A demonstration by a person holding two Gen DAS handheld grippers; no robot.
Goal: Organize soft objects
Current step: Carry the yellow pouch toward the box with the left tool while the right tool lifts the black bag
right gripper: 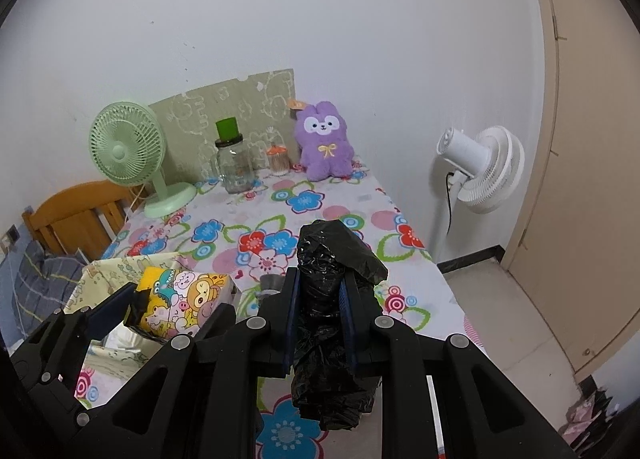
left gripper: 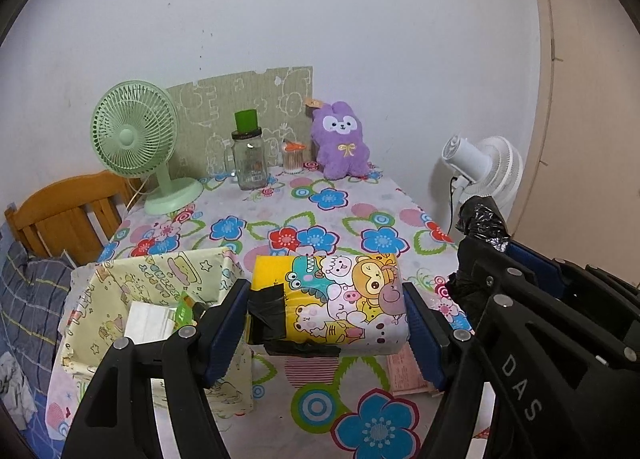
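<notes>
My left gripper (left gripper: 326, 299) is shut on a cartoon-printed tissue pack (left gripper: 340, 299) with black tape on its left end, held above the table just right of a pale yellow fabric basket (left gripper: 108, 291). The pack also shows in the right wrist view (right gripper: 180, 305), over the basket (right gripper: 96, 271). My right gripper (right gripper: 320, 287) is shut on a roll of black plastic bags (right gripper: 328, 271), upright between the blue pads; it also shows in the left wrist view (left gripper: 482, 219). A purple plush bunny (left gripper: 342, 139) sits at the table's far edge against the wall.
The table has a flowered cloth (left gripper: 304, 211). A green desk fan (left gripper: 136, 139), a glass jar with a green cup on top (left gripper: 249, 157) and a small cotton-swab jar (left gripper: 293, 157) stand at the back. A white floor fan (right gripper: 480, 167) stands right. A wooden chair (left gripper: 60, 215) is left.
</notes>
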